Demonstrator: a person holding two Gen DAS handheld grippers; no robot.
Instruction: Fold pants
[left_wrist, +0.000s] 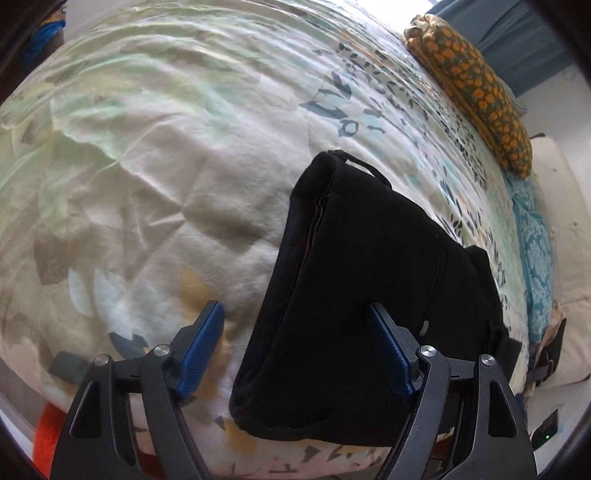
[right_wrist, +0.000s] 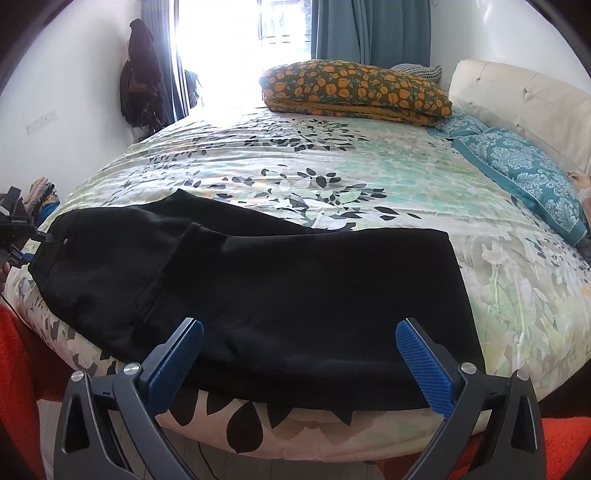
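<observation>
You had the black pants (right_wrist: 280, 295) lying folded on the leaf-print duvet (right_wrist: 332, 177), along the near edge of the bed and well apart from the orange-flowered pillow (right_wrist: 354, 88) at the far side. Taking the pants as your landmark: your right gripper (right_wrist: 299, 365) hovered over their near hem, jaws spread wide, the left blue pad (right_wrist: 177, 365) above the spot where the folded-over leg end overlapped the lower layer, the right pad over the cloth short of the pants' right-hand edge; neither pad pinched fabric, and the cloth lay flat between and beyond them. Your left gripper (left_wrist: 295, 350) stood at the opposite end of the pants, also wide open. Its right finger (left_wrist: 391, 350) sat over the black fabric, while its left finger (left_wrist: 201, 350) was over bare duvet just beside the pants' stacked edge, so that edge ran up between the jaws without being gripped. The layered side of the fold (left_wrist: 314, 221) showed several thicknesses. The teal pillows (right_wrist: 524, 173) lay beyond the pants' right end, near the headboard (right_wrist: 517, 92).
</observation>
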